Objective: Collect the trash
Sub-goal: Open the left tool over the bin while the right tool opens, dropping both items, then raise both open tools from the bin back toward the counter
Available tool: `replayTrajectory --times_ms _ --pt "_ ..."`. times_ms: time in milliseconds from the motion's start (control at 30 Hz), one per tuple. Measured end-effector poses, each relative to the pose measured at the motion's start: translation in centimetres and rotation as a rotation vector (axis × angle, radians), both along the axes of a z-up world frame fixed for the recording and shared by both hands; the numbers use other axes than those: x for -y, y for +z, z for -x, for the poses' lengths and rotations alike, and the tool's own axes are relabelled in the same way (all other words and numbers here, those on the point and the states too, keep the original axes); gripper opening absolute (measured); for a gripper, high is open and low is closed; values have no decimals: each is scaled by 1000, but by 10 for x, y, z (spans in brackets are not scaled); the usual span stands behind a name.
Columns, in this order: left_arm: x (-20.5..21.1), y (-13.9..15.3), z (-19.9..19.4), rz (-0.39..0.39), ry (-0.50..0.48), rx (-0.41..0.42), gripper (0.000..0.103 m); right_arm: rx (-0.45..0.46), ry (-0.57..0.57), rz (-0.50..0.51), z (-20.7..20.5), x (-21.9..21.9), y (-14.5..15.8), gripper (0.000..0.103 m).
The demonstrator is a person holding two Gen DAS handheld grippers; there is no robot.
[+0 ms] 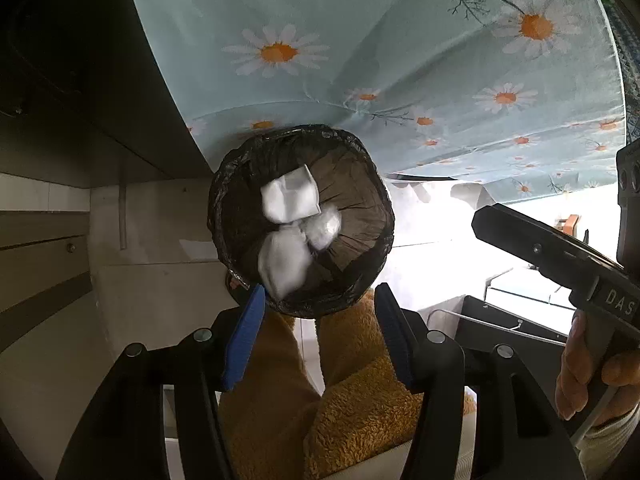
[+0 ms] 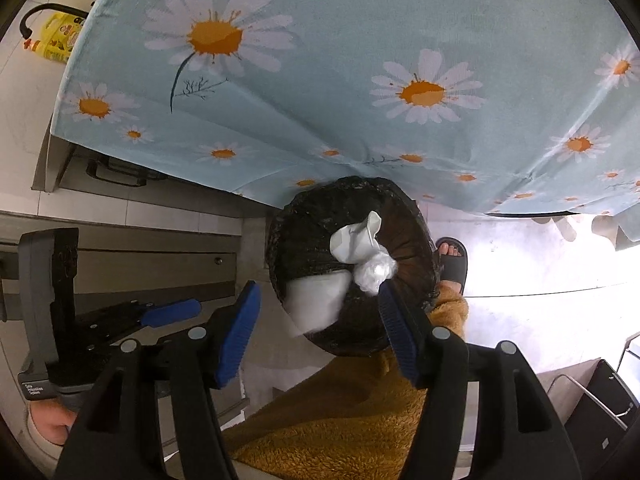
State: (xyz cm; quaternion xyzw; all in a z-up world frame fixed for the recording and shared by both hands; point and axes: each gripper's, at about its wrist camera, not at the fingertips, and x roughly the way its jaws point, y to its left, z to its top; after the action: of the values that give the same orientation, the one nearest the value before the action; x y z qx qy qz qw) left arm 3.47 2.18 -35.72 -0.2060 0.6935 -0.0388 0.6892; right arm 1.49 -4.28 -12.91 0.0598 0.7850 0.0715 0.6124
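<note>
A round bin lined with a black bag [image 1: 224, 184] stands on the floor below both grippers, its rim [image 2: 280, 240] partly under the hanging tablecloth. Inside lie crumpled white papers: one folded piece [image 1: 290, 194] [image 2: 354, 242], a small shiny wad [image 1: 326, 228] [image 2: 378, 274] and a blurred white lump [image 1: 282, 264] [image 2: 316, 304] near the front wall. My left gripper [image 1: 320, 292] hangs over the bin's near rim, open, with nothing between its blue pads. My right gripper [image 2: 319, 290] is open above the bin too, and its pads touch no paper.
A light blue daisy tablecloth [image 1: 400, 60] [image 2: 360, 80] drapes over a table edge behind the bin. A person's brown fleece clothing [image 2: 340, 420] and a sandalled foot [image 2: 452, 260] are close to the bin. A yellow bottle [image 2: 56, 40] stands at the far left, and dark boxes [image 2: 600, 408] at the right.
</note>
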Motion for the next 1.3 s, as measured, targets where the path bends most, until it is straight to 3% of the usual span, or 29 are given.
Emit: replayTrajectory --times_ms 433,733,1000,1300 --pt "-12 27 -4 -12 -7 48 55 56 23 18 -7 -5 24 61" --pt "-25 69 -4 -26 6 141 55 115 15 12 -15 -14 58 61" --pt "-25 113 -7 -40 -40 253 55 203 18 23 -22 -23 95 61" --pt "-27 148 -9 -52 -52 325 55 307 7 30 -25 -27 133 65"
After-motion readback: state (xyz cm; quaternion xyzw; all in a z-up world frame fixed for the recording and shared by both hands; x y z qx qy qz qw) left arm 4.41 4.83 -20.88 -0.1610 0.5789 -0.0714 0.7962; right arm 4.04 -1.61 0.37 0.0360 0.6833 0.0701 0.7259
